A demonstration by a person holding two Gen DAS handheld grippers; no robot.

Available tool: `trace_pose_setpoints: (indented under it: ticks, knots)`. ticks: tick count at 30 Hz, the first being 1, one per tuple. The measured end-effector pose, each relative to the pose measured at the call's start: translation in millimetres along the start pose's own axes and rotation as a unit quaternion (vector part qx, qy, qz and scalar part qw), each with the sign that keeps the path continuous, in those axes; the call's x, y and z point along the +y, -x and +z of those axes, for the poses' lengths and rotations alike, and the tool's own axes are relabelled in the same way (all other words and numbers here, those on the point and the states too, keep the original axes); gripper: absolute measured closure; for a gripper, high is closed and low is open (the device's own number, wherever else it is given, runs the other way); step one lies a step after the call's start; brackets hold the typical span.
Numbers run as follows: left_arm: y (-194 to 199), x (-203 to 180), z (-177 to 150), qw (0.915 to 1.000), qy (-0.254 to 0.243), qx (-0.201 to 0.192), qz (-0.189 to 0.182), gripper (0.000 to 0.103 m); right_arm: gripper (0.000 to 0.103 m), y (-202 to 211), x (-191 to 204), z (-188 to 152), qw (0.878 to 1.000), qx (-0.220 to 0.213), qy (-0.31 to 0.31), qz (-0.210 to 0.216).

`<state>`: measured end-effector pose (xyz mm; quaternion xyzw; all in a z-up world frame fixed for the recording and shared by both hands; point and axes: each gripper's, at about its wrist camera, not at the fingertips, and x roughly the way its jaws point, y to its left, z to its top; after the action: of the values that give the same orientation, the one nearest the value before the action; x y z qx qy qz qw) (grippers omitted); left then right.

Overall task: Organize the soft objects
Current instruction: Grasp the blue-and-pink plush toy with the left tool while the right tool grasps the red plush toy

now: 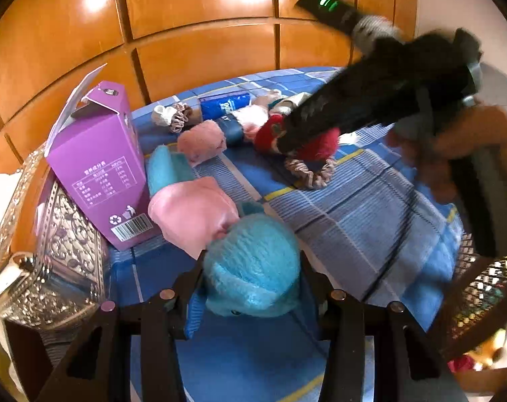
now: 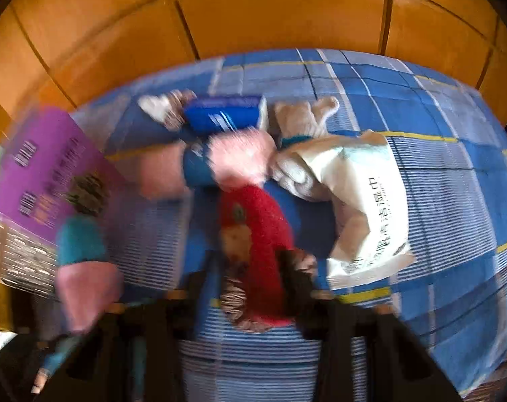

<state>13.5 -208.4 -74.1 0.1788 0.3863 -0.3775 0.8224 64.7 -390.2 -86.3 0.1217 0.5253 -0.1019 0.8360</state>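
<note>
Here, on the blue plaid bedsheet (image 1: 371,214), my left gripper (image 1: 251,268) had its fingers (image 1: 186,278) closed on a light-blue knitted soft item (image 1: 253,264), the pads pressing it from both sides. Just beyond it lay a pink cloth bundle (image 1: 193,214) and a turquoise rolled towel (image 1: 166,171), both beside an upright purple carton (image 1: 99,171) whose flap stood open. A clear patterned container (image 1: 69,244) sat at the left edge.

Across the bed, my right gripper (image 2: 250,278) came down on a red fuzzy soft item (image 2: 260,234) that rested over a striped scrunchie (image 2: 235,301). In the blurred right wrist view its fingers (image 2: 297,274) flanked the red item; they read as clamped onto it. From the left wrist view, the person's hand (image 1: 454,140) held that tool.

Farther back I saw a blue pack (image 2: 223,115), a pink fluffy piece (image 2: 243,157), a beige plush toy (image 2: 303,117) and a white wet-wipes packet (image 2: 364,194). An orange wood-panelled wall (image 2: 253,10) rose behind the bed.
</note>
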Motion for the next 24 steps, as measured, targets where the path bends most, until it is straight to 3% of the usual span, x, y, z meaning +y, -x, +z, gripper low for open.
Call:
trace_pose_setpoints:
  ticks: [8,14,19,24]
  knots:
    - [49.9,-1.3,35.4,0.9964,0.001,-0.072,-0.046,0.055,0.089,-3.8,-16.5,-5.9,0.999,0.028,-0.040,0.018]
    - [56.0,12.7,108.2,0.9927,0.014,-0.109,-0.049,0.055,0.089,-1.0,-15.4,-7.6,0.999,0.024,-0.034,0.015]
    - [64.3,68.5,165.4,0.9860,0.081,-0.145,0.006,0.055,0.088,-2.6,-10.0,-5.4,1.000,0.014,-0.017,0.000]
    - [100.6,144.4,158.5,0.9694,0.148,-0.173,0.091,0.054,0.088,-4.8,-1.0,-6.1,1.000,0.010,0.014,-0.021]
